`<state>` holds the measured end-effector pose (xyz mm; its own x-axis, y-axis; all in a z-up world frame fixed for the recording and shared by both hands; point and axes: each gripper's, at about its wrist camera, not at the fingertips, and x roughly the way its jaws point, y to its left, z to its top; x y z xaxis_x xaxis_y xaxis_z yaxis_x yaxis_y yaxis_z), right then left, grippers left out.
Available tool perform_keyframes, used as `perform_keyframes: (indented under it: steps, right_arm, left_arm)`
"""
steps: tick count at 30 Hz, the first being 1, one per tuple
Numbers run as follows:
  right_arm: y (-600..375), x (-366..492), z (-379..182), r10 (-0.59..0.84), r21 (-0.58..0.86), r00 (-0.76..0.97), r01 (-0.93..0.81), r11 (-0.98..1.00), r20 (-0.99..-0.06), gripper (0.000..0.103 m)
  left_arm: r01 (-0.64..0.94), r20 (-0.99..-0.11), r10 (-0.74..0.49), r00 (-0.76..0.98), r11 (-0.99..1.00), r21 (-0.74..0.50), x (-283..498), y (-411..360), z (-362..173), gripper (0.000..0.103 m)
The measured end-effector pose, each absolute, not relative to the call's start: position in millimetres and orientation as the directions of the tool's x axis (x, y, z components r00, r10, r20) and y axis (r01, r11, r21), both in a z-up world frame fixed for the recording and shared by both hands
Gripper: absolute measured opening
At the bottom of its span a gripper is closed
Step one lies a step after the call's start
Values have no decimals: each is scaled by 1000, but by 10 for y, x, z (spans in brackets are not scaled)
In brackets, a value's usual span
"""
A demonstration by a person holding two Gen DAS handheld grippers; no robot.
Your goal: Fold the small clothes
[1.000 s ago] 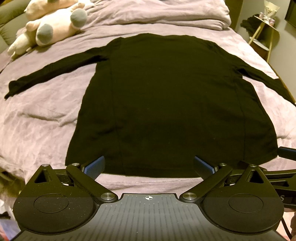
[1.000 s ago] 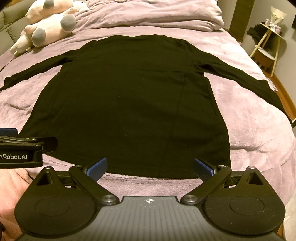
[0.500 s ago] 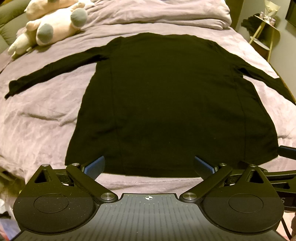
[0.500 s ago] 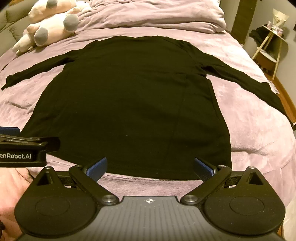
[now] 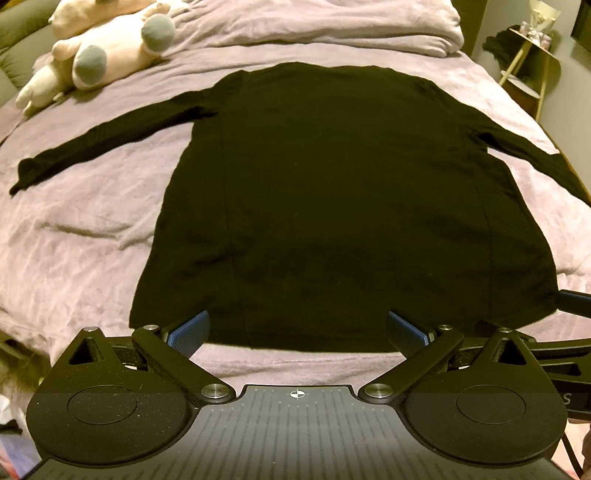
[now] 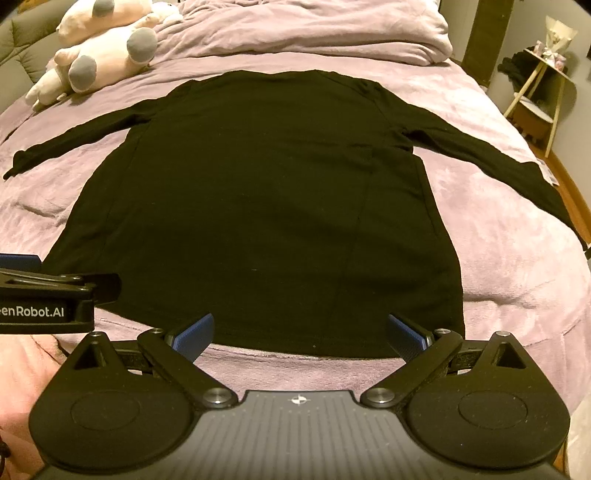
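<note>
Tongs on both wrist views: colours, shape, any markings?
Both alike. The left tongs and right tongs have matte black linkage arms with silver pivot screws, round black discs, a ribbed grey base and blue textured pads. White lettering "enRobot.AI" marks the left unit's side.

So that's one black long-sleeve shirt [image 5: 332, 192], two plush toys [image 5: 107, 55] up by the one pillow [image 5: 332, 22], two grippers, and one side table [image 6: 546, 92].

My left gripper [image 5: 297, 334] level, jaws spread wide, blue pads [image 5: 188, 334] holding nothing, my right gripper [image 6: 300, 336] alongside at matching height, jaws equally wide, pads bare, both pointing forward.
</note>
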<state>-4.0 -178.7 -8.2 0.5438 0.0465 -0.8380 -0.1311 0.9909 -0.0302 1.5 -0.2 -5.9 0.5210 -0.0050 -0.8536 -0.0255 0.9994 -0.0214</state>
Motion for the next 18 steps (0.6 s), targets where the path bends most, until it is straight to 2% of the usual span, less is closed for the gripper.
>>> perform_keyframes:
  steps: [18]
  right_arm:
    - [-1801,-13,-118,54,-21,538,-134,991,-841,99]
  left_arm:
    - [-30,-856,1,517,999,-17,38,-13,-64,103]
